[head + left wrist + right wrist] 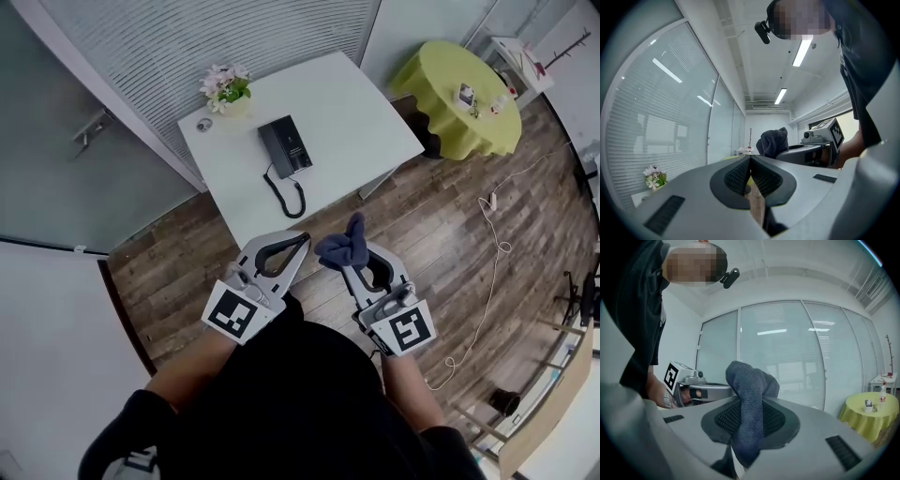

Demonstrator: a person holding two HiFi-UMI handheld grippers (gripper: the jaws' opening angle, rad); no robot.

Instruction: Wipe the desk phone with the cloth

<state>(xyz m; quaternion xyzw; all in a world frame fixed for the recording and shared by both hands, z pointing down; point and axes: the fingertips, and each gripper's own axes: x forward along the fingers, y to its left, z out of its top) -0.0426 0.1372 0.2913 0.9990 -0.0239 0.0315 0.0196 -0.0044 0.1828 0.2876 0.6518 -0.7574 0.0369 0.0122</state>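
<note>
Left gripper [304,241]: fingers [737,176] clenched tip to tip, nothing between the ribbed pads; only a sliver of wooden floor [441,234] shows through the gap behind the tips. Right gripper [349,262]: fingers [780,420] grasping the cloth [341,246], a dark blue-grey bundle pinched between the pads. Part of the cloth [751,380] bulges out past the fingertips and a tail hangs back behind them. Both grippers are held in the air side by side. The cloth sits just right of the left fingertips and shows in the left gripper view as a dark lump [774,140] beyond those tips. The desk phone [285,146] lies well ahead of both sets of fingers, untouched, flat on the white worktop [356,112]. It is black, with the handset along one side. Its coiled cord [287,195] trails from the phone toward the worktop edge nearest the fingers. Past the phone, ahead and left of the left fingers, a small pot of flowers [227,89] stands at the far corner of the worktop; a small round object [204,125] sits just beside it. Ahead and right of the right fingers, apart from the worktop, is a round table [448,108] under a yellow-green cover with a few small items on it. A white cable [494,272] runs across the floor right of the right fingers. A glass wall with blinds [187,37] closes the far side.
</note>
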